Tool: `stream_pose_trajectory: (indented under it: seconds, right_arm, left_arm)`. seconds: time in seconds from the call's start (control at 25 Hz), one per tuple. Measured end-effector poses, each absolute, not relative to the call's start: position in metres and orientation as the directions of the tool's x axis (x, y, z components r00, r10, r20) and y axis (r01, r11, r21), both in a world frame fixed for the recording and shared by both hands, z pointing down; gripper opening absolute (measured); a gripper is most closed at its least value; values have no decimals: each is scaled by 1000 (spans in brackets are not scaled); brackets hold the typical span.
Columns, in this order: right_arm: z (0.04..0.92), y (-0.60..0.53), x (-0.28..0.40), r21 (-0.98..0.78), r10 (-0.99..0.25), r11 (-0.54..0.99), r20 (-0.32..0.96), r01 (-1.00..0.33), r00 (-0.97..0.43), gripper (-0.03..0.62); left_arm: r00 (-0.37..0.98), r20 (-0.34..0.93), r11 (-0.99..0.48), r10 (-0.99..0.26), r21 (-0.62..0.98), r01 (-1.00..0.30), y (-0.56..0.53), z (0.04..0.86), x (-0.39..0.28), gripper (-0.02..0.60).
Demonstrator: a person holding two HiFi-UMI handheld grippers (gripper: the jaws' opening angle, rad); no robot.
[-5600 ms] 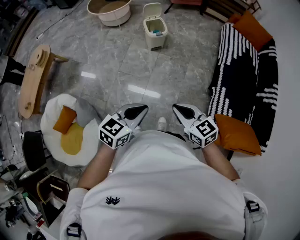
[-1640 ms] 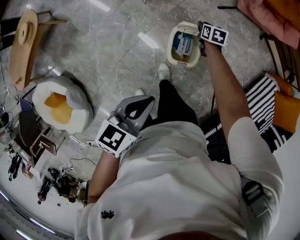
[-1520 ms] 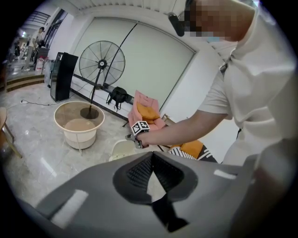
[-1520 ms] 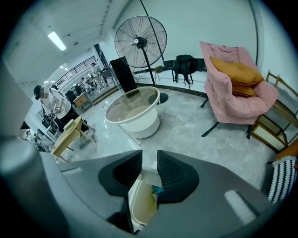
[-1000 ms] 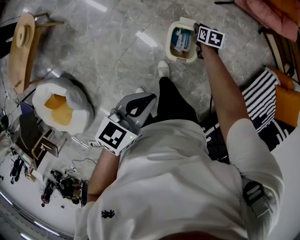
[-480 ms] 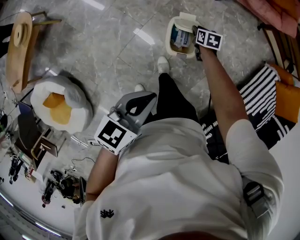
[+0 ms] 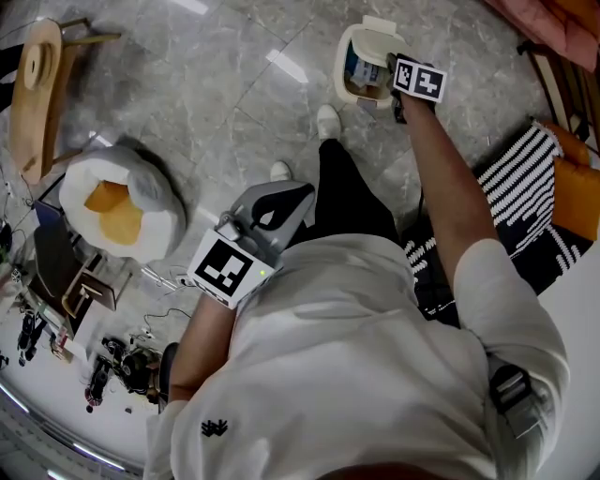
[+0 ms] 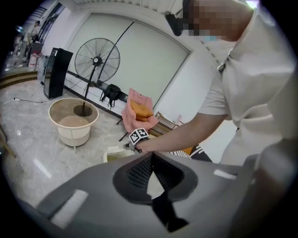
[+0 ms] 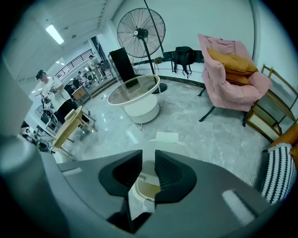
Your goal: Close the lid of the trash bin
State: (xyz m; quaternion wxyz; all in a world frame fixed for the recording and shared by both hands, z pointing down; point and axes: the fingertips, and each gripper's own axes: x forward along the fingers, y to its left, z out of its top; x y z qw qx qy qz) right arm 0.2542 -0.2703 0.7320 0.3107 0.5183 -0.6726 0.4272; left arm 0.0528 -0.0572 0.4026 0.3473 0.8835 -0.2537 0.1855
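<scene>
Reaching toward one o'clock, the right gripper pinches the lid of the cream trash bin on the floor; the left gripper, clenched and empty, hangs well apart at the bin's seven o'clock.

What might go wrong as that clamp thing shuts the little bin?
1. The right gripper seems to pinch only the edge of the lid; it could slip and slam.
2. Rubbish in the trash bin might keep the lid from seating.
3. The left gripper is shut and back by the person's body, so nothing steadies the bin on the polished floor; it may slide.
</scene>
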Motion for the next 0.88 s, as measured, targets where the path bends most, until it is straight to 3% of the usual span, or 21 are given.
stream_pose_trajectory:
  seconds: [0.88]
  right_arm:
    - [774,-210,244,-246,-342,103,901,-964,-267,75]
  left_arm:
    - [800,516,-611,-306,538,-581,-39,419,40,55]
